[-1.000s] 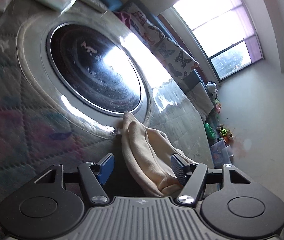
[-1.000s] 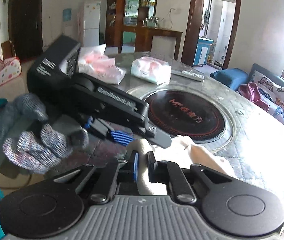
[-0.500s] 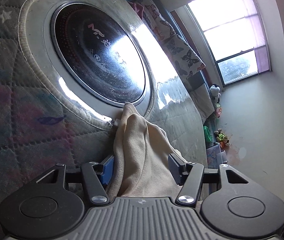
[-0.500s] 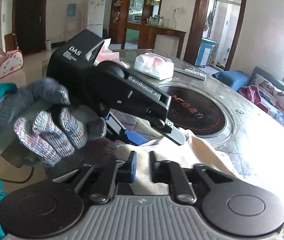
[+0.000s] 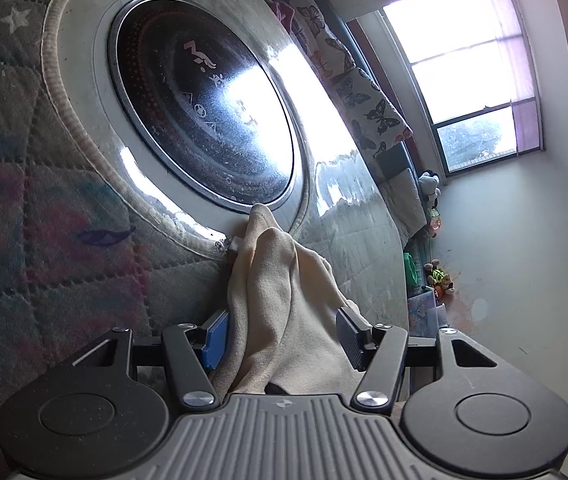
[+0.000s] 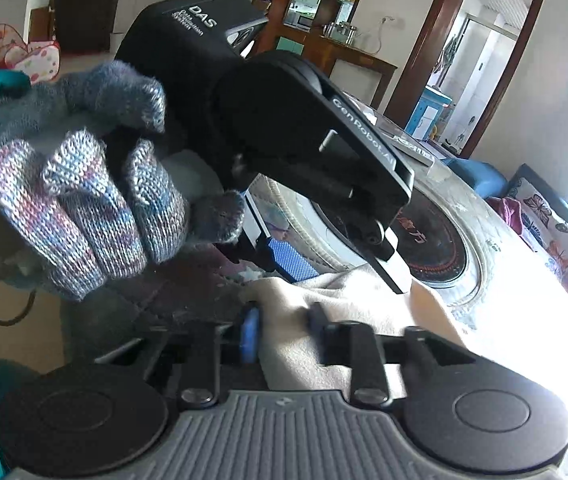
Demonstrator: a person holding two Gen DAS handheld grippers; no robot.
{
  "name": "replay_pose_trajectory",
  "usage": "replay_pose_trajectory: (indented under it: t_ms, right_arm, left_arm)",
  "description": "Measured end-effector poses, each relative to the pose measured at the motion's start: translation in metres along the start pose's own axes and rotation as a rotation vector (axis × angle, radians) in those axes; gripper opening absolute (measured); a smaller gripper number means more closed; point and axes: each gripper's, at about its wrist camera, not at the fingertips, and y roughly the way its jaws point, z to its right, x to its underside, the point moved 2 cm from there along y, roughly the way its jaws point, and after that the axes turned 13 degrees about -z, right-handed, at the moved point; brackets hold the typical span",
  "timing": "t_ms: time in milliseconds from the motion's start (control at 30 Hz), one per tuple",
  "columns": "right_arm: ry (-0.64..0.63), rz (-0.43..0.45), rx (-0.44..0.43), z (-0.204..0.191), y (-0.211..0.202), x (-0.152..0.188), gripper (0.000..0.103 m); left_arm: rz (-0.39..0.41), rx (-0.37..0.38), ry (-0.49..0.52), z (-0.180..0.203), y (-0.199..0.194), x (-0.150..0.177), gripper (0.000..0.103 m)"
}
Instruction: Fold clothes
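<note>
A cream garment (image 5: 279, 300) lies bunched on the quilted table cover, its tip touching the rim of the round black cooktop (image 5: 203, 120). My left gripper (image 5: 281, 338) is open, its jaws wide on either side of the cloth. In the right wrist view the same garment (image 6: 348, 312) lies under both tools. My right gripper (image 6: 284, 330) has its jaws partly apart with a fold of the cloth between them; the view is blurred there. The left gripper (image 6: 344, 268), held by a gloved hand (image 6: 83, 200), hovers just above the cloth.
The quilted cover (image 5: 23, 200) spreads to the left of the cooktop. A sofa with butterfly cushions (image 5: 352, 80) stands behind the table under a bright window. A remote (image 6: 412, 144) lies at the table's far side. Toys sit on the floor (image 5: 436, 276).
My left gripper has moved forward so the cloth sits deep between its open jaws. My right gripper's jaws, shut on the cloth before, have opened partway. The left tool looms closer in the right view.
</note>
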Motion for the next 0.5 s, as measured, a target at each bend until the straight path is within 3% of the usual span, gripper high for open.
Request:
replay_pose_trajectory:
  t_ms: [400,500]
  right_arm:
    - [0.206,0.093,-0.083,0.042,-0.035,0.007,0.012]
    - [0.249,0.098,-0.087,0.049,-0.039,0.014,0.012]
  left_arm:
    - [-0.032,0.051,-0.019,-0.003,0.007,0.006,0.061]
    - [-0.034,0.045,-0.023,-0.004,0.011,0.005,0.042]
